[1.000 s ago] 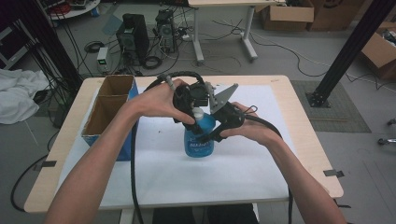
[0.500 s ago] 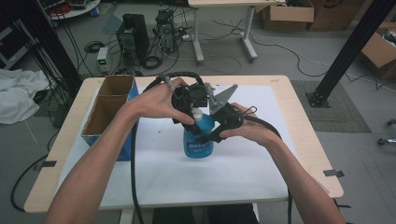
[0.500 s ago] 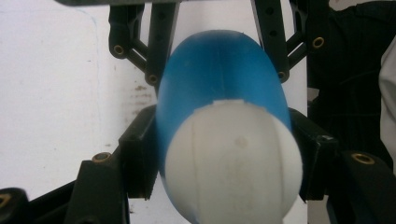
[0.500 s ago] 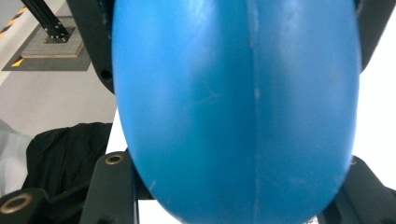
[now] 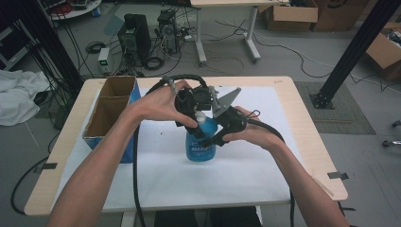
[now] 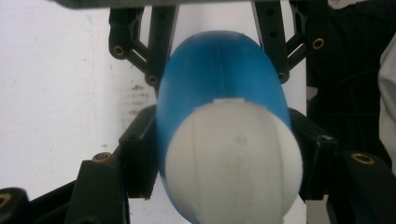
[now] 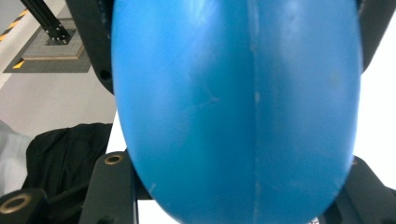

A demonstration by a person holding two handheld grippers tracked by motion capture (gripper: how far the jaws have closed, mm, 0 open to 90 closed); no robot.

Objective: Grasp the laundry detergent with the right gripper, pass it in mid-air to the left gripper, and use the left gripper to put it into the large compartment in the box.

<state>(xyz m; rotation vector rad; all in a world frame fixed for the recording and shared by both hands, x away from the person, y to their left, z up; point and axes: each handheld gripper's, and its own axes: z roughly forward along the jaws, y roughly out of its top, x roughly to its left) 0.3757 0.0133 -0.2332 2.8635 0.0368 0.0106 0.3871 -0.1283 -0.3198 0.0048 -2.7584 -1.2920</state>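
Item: blue plastic bottle with white cap, printed label on its front, upright on the white sheet at the middle of the bench.

Left gripper: comes from above; in the left gripper view its fingers pinch the bottle's top at the white cap, one on each side. Judged purpose: to work or twist the cap.

Right gripper: comes from the side; in the right gripper view its fingers clamp the blue body. Judged purpose: to steady the bottle so it cannot turn or tip while the cap is worked.

Also present: open cardboard box with a blue side, two compartments, at the bench's left edge, well apart from the bottle; black cables trailing from both grippers toward the near edge.
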